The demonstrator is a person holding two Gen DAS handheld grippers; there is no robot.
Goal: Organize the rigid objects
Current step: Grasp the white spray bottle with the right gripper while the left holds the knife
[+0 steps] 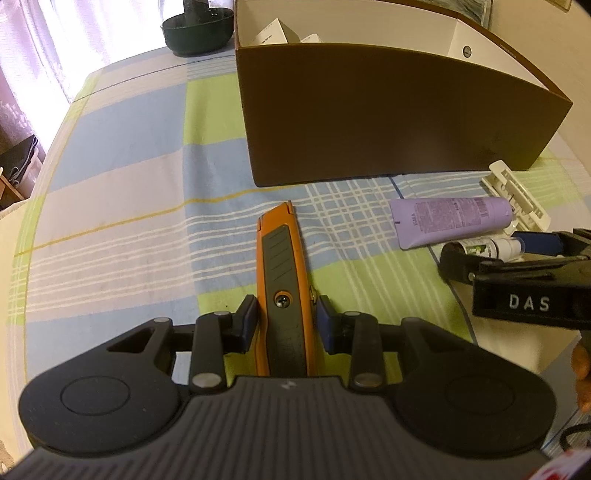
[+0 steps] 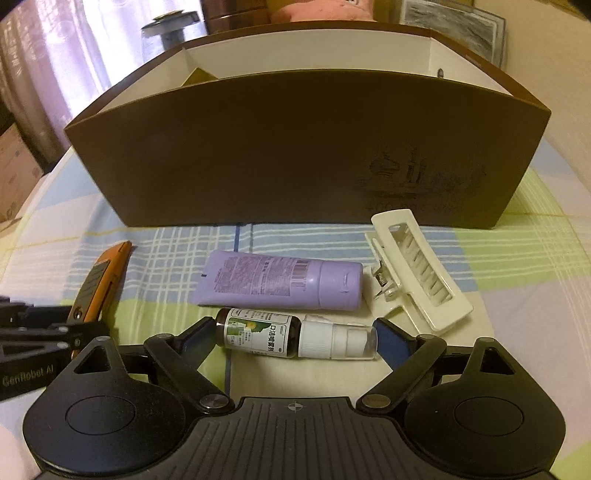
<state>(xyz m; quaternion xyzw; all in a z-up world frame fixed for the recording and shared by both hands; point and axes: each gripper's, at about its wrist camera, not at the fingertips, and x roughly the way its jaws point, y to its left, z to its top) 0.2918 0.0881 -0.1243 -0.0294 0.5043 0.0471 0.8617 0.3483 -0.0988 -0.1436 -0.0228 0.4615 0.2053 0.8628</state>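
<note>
An orange and grey utility knife (image 1: pixel 282 280) lies on the checked cloth, pointing at the brown box (image 1: pixel 388 110). My left gripper (image 1: pixel 286 314) straddles the knife's rear; its blue pads sit close on both sides with small gaps showing. My right gripper (image 2: pixel 295 338) is wide, its pads at both ends of a small spray bottle (image 2: pixel 291 334) lying on its side. A purple tube (image 2: pixel 280 282) and a white hair claw clip (image 2: pixel 413 273) lie just beyond it, before the box (image 2: pixel 295 155). The knife also shows in the right wrist view (image 2: pixel 101 280).
The box holds white cartons (image 1: pixel 275 31) at its far left. A dark green bowl-like base (image 1: pixel 197 31) stands behind the box to the left. The table edge (image 1: pixel 33 192) curves away at the left, with curtains beyond.
</note>
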